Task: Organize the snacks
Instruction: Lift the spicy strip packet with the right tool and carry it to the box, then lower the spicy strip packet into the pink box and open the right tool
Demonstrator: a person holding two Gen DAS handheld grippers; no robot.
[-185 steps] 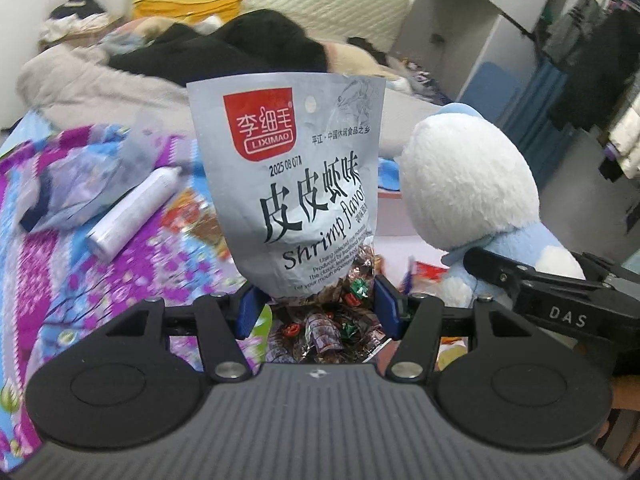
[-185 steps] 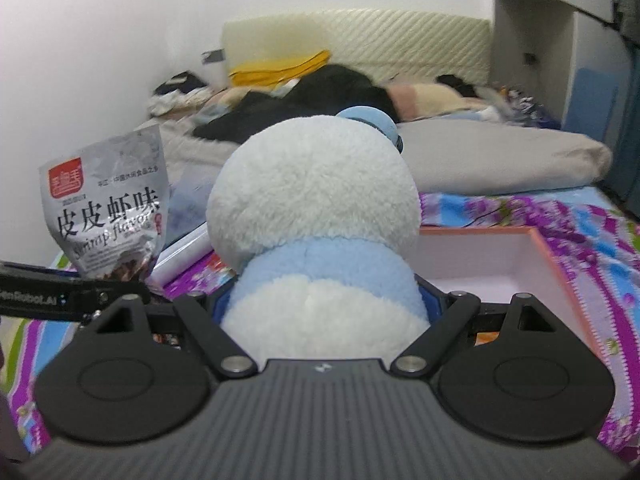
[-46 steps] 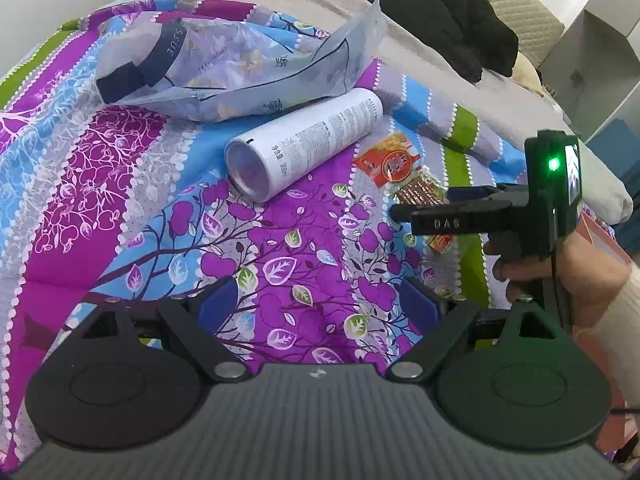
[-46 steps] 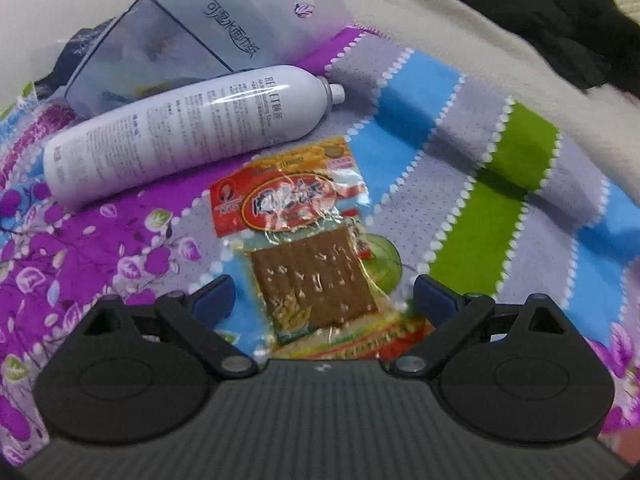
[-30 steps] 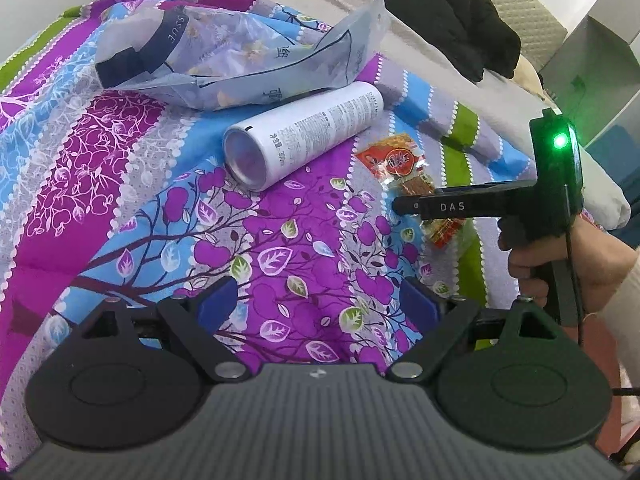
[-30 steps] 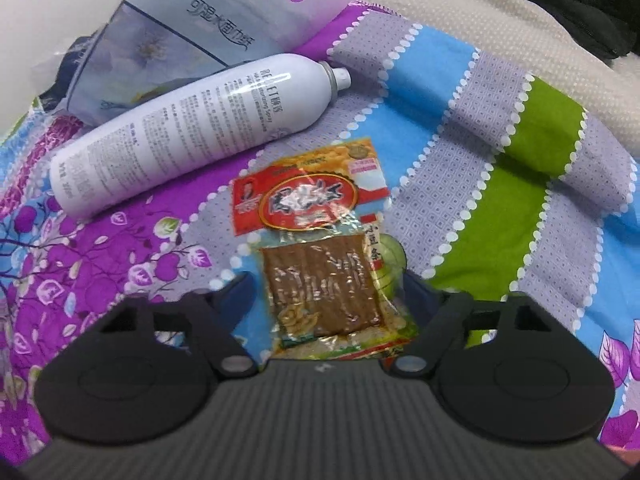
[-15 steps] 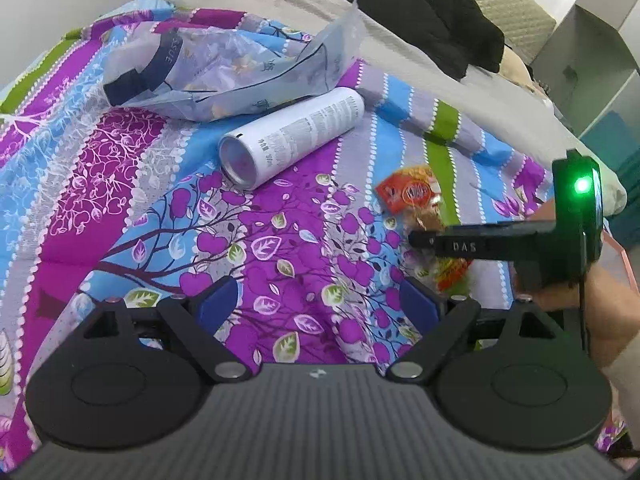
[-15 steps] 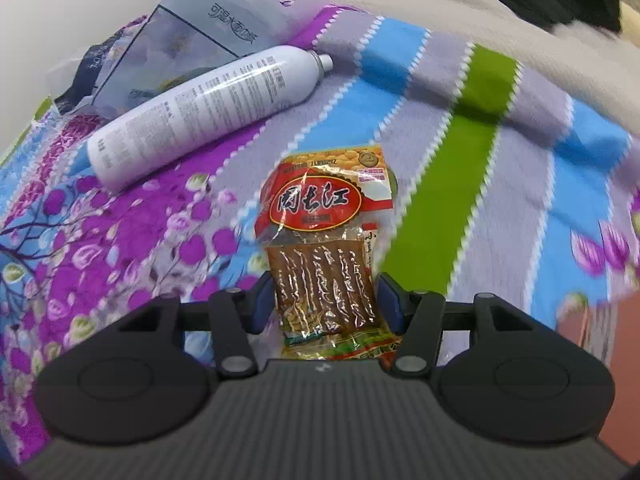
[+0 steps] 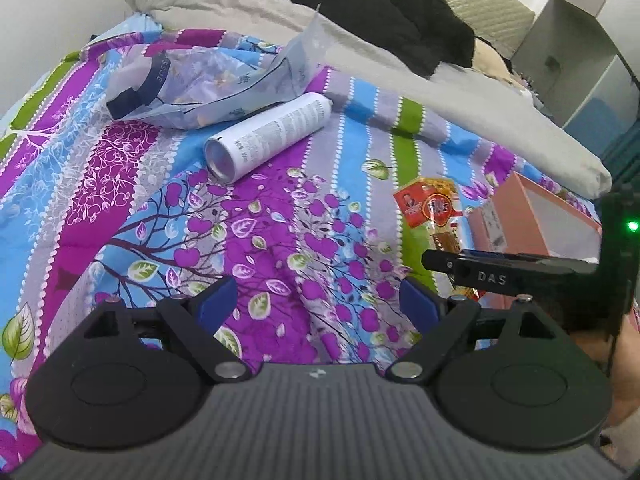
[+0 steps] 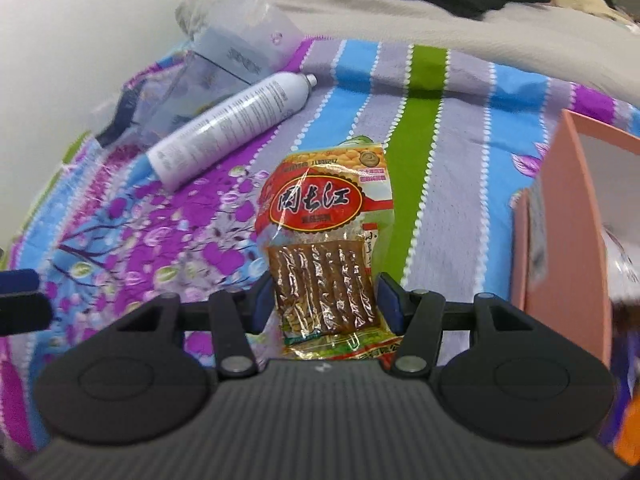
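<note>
Right gripper [image 10: 324,304] is clamped on the dried tofu snack packet [image 10: 326,240]; carry it level over the pink box [image 10: 560,216] rim before letting go. Left gripper [image 9: 316,304] hangs wide open, empty.

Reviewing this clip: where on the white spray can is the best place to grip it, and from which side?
Grip the white spray can mid-body, across its width, coming from above. It lies flat on the bedspread, a long smooth cylinder; the tissue pack crowds its far side, and the domed end would probably slip.

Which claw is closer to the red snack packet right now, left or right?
Right. The right claw is clamped on the red snack packet; the left claw is open, off to the packet's left over the bedspread.
</note>
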